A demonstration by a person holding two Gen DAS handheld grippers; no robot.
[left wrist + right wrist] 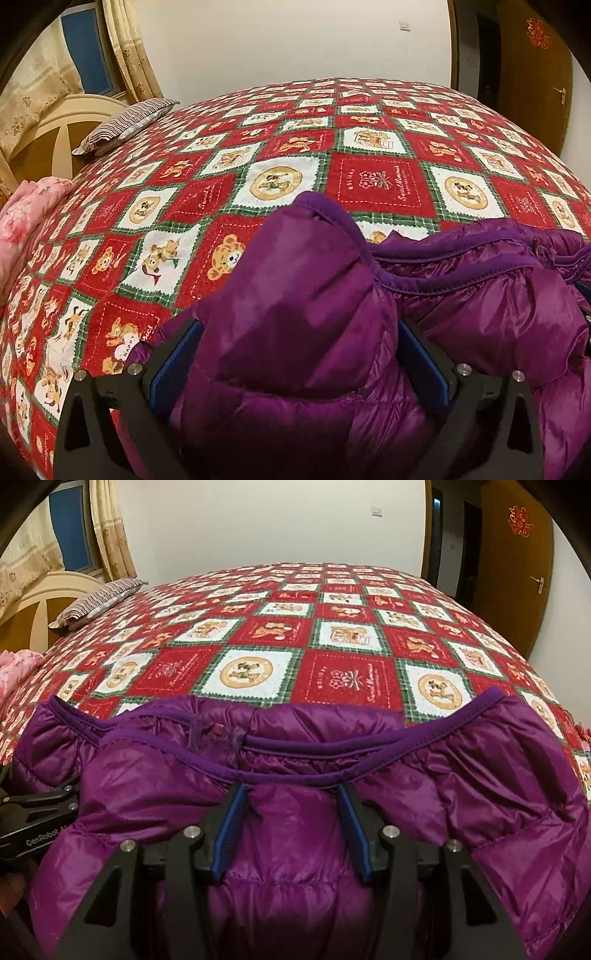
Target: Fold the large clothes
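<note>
At near bed point(369, 177) edge, jacket point(295, 775) is gripped by left gripper point(299, 354) and right gripper point(291, 830). Spreading flat is judged next.

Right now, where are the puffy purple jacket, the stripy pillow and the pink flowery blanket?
Puffy purple jacket point(295, 812): right wrist view, quilted middle.
Stripy pillow point(125, 123): left wrist view, top face.
Pink flowery blanket point(31, 210): left wrist view, folded top.

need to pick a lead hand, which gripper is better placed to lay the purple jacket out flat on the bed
Right gripper, probably: it pinches the purple jacket just below its hem. The left gripper holds a bunched part near the edge.
</note>
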